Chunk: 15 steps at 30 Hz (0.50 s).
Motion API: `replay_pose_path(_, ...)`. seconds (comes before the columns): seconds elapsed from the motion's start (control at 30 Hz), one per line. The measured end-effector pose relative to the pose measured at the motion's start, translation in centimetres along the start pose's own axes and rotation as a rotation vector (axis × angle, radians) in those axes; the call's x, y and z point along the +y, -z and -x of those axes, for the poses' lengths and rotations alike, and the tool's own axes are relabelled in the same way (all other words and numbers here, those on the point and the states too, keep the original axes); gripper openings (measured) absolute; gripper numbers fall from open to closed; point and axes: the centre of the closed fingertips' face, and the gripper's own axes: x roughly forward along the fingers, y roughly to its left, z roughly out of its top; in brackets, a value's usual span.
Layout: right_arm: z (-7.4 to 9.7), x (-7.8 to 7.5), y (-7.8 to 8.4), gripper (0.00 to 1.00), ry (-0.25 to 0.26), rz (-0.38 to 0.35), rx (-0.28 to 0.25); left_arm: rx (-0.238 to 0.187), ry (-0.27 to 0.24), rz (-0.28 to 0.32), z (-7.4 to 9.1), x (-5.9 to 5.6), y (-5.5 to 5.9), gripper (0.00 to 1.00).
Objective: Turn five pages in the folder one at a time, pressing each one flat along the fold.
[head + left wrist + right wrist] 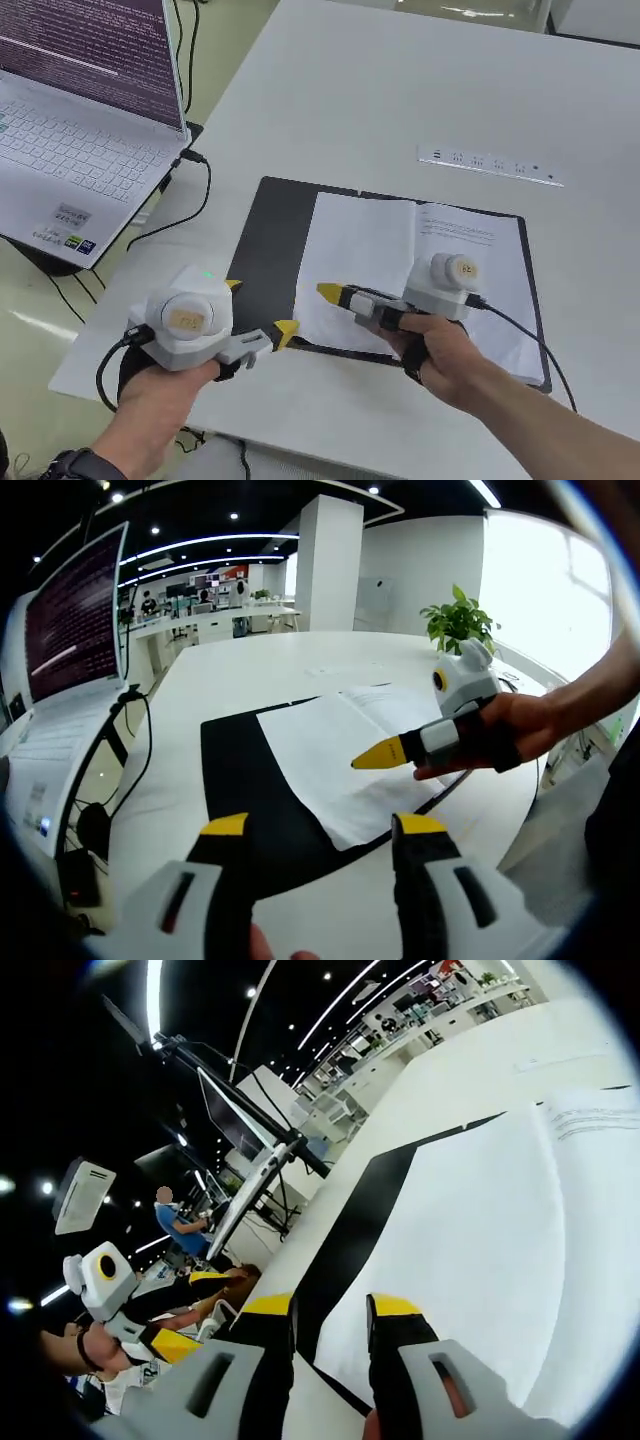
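Nothing can be read. The laptop screen carries lines of text, stickers sit by its keyboard, and the right-hand page bears printed lines, all too small to make out.

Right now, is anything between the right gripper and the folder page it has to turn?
Nothing visible. The right gripper is over the near left part of the white page in the open folder, with bare paper ahead of its jaws. The left gripper is at the folder's near left edge, off the page.

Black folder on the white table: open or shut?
Open. The black folder lies spread flat, its white pages facing up on both sides of the fold.
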Motion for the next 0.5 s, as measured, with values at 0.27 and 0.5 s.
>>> replay_pose_path(0.27,3.5,-2.2,-0.6,0.27,0.051,-0.033,-0.058,-0.002,0.02,-0.033,-1.5,0.0,-0.6,0.42)
replay_pose_path(0.5,5.8,-3.4,-0.4,0.27,0.082,-0.045,-0.082,0.031,0.055,-0.071,-3.4,-0.8,-0.1,0.31)
